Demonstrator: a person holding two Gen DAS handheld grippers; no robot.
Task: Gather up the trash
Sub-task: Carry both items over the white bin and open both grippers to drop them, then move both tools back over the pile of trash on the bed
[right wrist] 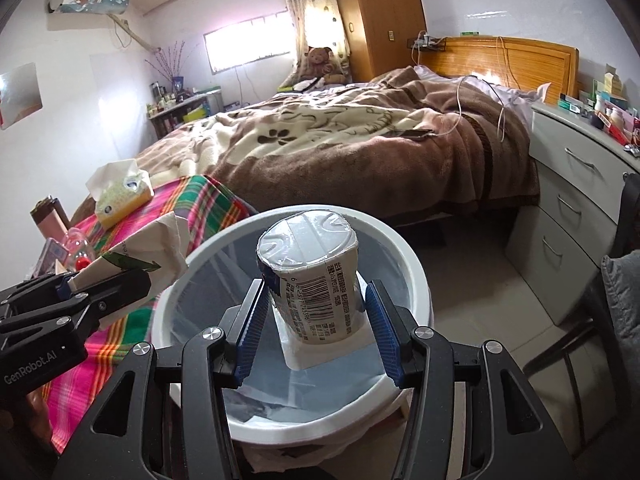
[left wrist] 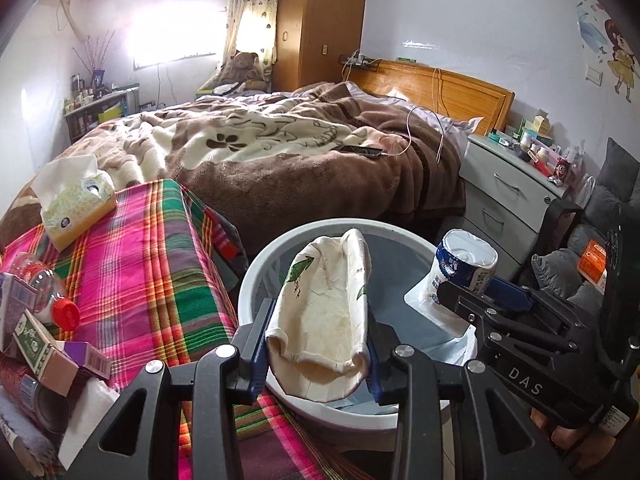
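My left gripper (left wrist: 318, 344) is shut on a crushed white paper cup (left wrist: 324, 304) with a green arrow print, held over the white round trash bin (left wrist: 256, 264). My right gripper (right wrist: 316, 316) holds a white-and-blue yogurt cup (right wrist: 312, 280) upside down over the same bin (right wrist: 404, 256); the left pad touches the cup, a small gap shows at the right pad. In the left wrist view the yogurt cup (left wrist: 464, 264) and right gripper (left wrist: 472, 292) are at the bin's right rim. In the right wrist view the paper cup (right wrist: 148, 248) sits in the left gripper (right wrist: 104, 284).
A plaid-covered table (left wrist: 148, 264) at left carries a tissue box (left wrist: 76, 204), a red-capped plastic bottle (left wrist: 52, 296) and small cartons (left wrist: 44, 348). A bed with a brown blanket (left wrist: 280, 148) lies behind. A grey drawer unit (left wrist: 508, 192) and a dark chair (left wrist: 608, 216) stand at right.
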